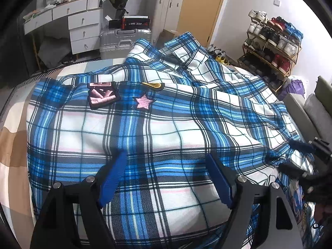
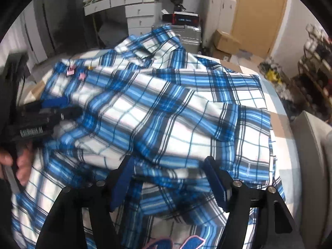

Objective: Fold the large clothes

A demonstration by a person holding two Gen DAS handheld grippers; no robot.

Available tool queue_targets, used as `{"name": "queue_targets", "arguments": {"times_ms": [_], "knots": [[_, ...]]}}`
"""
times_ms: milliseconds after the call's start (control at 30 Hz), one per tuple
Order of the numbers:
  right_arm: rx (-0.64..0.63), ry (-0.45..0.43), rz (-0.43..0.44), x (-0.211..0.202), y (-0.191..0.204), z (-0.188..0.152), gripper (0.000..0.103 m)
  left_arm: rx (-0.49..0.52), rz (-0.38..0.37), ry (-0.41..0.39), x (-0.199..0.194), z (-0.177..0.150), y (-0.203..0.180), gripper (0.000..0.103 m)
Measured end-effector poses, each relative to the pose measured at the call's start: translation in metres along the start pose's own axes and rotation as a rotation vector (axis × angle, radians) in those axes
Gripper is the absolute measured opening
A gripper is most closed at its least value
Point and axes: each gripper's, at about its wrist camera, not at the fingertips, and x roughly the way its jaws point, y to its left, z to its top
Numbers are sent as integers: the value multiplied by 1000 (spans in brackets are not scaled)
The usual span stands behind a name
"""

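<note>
White drawer desk (image 1: 82, 23), silver suitcase (image 1: 122, 39), shoe rack (image 1: 271, 45) by wall, wooden door (image 1: 202, 6).

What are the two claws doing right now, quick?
Left claw: open above the plaid shirt, holding nothing.
Right claw: open over the shirt, holding nothing.

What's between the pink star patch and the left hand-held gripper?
Only flat plaid shirt lies between the star patch and the left hand-held gripper, seen in the left wrist view.
</note>
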Motion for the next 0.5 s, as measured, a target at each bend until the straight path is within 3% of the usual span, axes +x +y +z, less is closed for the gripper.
{"name": "queue_targets", "arguments": {"times_ms": [100,233,367,467,500], "knots": [[5,-21,15,2,-1,-4,70,18,15,7,1,0,-4,78],[68,-123,28,-10,-10,8,72,59,43,24,4,-1,-12,82],[79,6,-31,29,-15,17,74,124,106,47,9,-3,-22,83],[94,5,-4,31,-19,15,76,132,110,53,9,-4,-21,85],[108,2,8,25,-21,14,73,135,111,54,8,-3,-21,86]]}}
